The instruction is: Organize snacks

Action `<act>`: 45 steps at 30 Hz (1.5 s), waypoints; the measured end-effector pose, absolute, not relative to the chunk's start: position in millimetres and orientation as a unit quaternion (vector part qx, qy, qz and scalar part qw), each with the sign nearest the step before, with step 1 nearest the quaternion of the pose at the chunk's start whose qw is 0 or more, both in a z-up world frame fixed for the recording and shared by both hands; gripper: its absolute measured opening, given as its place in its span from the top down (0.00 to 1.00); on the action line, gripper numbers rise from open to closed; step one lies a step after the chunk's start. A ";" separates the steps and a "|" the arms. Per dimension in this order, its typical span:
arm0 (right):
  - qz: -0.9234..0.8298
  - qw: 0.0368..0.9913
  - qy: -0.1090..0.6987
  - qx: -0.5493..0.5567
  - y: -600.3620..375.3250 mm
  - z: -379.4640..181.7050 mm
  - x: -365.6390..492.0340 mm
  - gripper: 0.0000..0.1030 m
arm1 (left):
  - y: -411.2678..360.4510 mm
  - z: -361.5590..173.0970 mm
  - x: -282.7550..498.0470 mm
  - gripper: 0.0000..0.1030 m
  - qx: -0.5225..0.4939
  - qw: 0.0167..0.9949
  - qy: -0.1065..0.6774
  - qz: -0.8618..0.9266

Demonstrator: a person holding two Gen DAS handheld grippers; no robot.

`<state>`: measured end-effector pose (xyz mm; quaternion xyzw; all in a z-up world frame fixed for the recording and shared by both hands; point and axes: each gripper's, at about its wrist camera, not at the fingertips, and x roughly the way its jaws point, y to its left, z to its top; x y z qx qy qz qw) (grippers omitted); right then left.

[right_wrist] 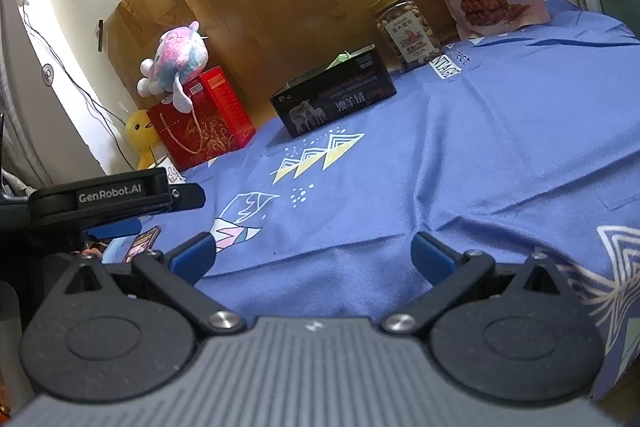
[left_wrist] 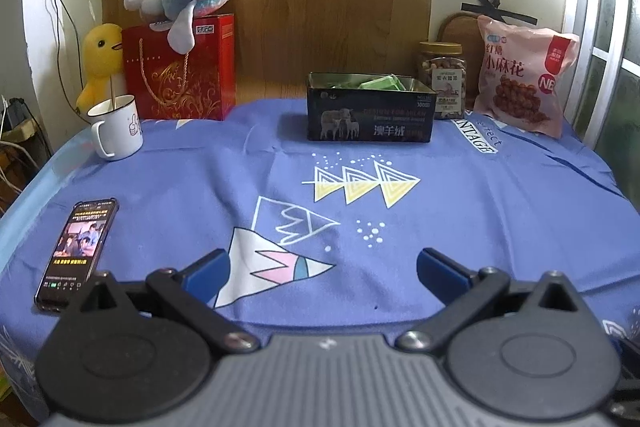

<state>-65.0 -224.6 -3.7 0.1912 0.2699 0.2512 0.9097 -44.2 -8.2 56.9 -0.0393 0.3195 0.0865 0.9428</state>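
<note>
Left gripper (left_wrist: 322,267) and right gripper (right_wrist: 312,253): both spread wide, nothing between the fingers, both low over the near edge of the blue tablecloth (left_wrist: 500,207).

Progress — looks like either the very start or the very end, can't tell which. No snack lies loose on the cloth. The black tin (left_wrist: 370,109) is open, with green packets (left_wrist: 380,83) already inside. The nut jar (left_wrist: 442,79) stands just right of the tin, about touching it, and the pink snack bag (left_wrist: 524,75) leans upright beside the jar, against the back. If those 2 are meant to go somewhere, that's what is left.

Relative to the tongs: all 3 snack items sit at the far edge of the table, well apart from both grippers. Tin is straight ahead of the left; jar and bag are ahead-right, closer to the right one's line.
</note>
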 end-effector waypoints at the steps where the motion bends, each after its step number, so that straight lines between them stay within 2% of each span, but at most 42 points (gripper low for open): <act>1: 0.252 0.910 0.270 0.190 -224.2 -3.2 -65.0 0.00 | -7.9 57.3 -44.5 0.00 -0.040 0.943 0.319 0.087; 45: 0.252 0.913 0.265 0.183 -220.2 0.1 -75.0 0.00 | -5.1 69.0 -58.7 0.00 -0.050 0.951 0.294 0.080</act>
